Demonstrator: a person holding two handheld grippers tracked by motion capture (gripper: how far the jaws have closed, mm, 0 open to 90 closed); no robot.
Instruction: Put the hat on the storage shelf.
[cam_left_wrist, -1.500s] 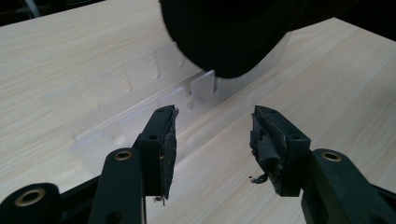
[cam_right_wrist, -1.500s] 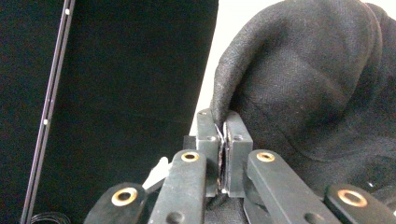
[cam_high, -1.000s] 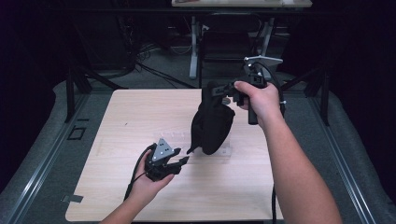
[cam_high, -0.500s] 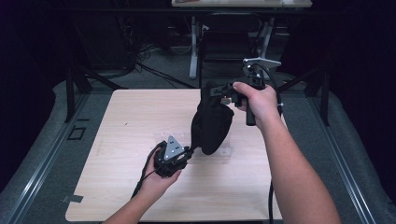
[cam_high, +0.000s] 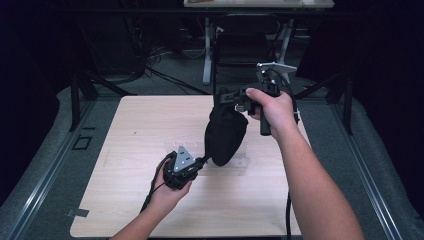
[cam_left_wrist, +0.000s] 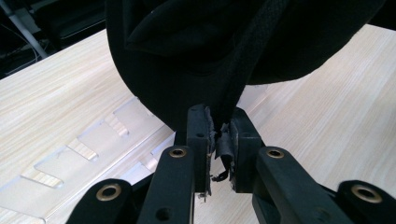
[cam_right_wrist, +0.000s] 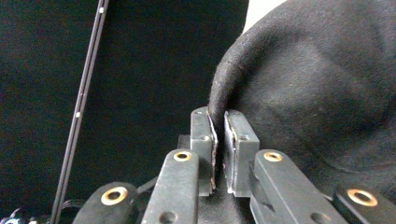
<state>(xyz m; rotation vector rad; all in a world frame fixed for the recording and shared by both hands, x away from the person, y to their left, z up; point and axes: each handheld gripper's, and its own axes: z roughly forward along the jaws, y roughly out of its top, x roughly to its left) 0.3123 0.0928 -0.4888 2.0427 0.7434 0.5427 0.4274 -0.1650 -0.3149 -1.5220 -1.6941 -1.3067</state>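
1. Dark surroundings frame a pale wooden table.
2. Above it, a black cloth bag is held by its edge, pinched by the right gripper, whose jaws have just been opening slightly.
3. Its cord is clamped by the left gripper, jaws just closed.

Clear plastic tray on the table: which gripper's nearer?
Left. The left gripper sits low beside the clear tray, pinching the black bag's cord. The right gripper holds the bag's top, raised above.
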